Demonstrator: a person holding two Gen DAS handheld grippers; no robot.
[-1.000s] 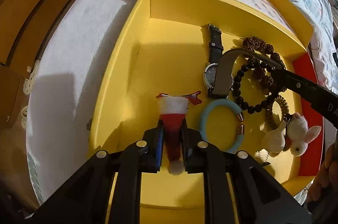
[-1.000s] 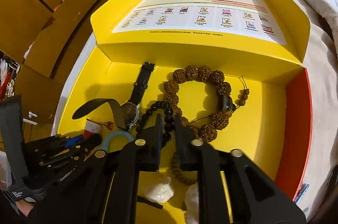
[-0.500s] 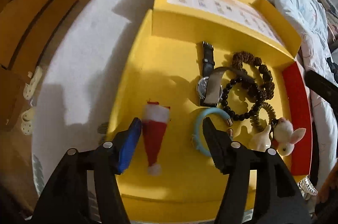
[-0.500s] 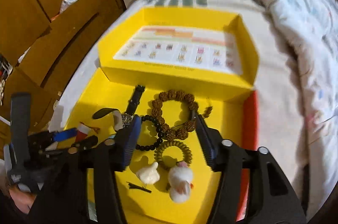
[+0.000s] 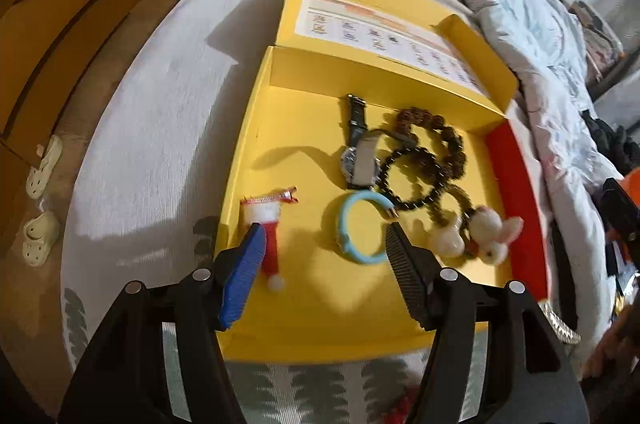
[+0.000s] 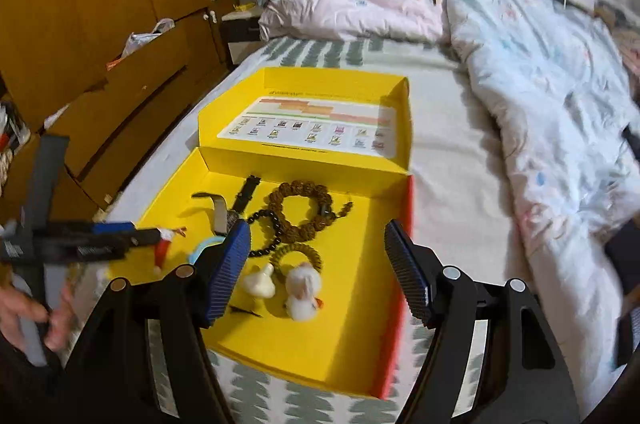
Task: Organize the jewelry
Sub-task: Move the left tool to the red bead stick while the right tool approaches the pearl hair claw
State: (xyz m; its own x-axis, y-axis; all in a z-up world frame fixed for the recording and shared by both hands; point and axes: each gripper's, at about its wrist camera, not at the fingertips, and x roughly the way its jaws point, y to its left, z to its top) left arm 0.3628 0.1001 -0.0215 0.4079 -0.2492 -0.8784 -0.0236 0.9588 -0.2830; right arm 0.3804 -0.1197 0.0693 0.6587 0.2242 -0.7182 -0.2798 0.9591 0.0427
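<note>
Left gripper (image 5: 324, 248): fingers (image 5: 244, 272) spread wide, nothing between them, blue pad on left finger, black ribbed pad on right. Right gripper (image 6: 316, 264): fingers (image 6: 408, 280) wide apart too, gap bare. Left hand (image 6: 24, 316) in right wrist view, wrapped round left gripper's handle, low at frame's left edge.
</note>
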